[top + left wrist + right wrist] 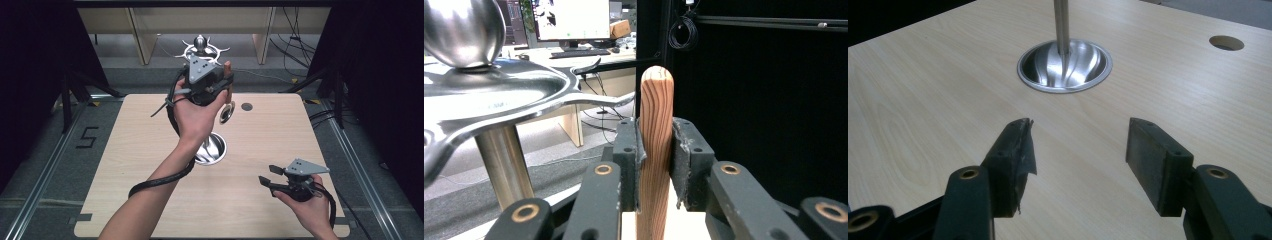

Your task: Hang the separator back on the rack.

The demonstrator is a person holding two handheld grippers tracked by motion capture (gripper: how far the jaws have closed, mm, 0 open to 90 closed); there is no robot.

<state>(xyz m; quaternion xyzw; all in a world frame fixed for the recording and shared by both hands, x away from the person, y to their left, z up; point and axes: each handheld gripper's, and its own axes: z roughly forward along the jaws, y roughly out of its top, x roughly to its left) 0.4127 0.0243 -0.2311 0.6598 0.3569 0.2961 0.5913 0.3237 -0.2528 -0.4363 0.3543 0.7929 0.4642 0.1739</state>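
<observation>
Gripping one wooden handle (655,150) – left claw (227,80) (raised), right claw (1078,165) wide, one steel stand (1064,62)

Pale, grained wooden handle (655,150), upright with rounded tip, beside the steel stand's top (499,95).

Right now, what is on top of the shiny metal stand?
A round metal ball sits on the stand's flat top with curved arms. The left gripper, raised beside it, holds a wooden handle. What hangs from the handle's lower end is hidden behind the hand.
</observation>
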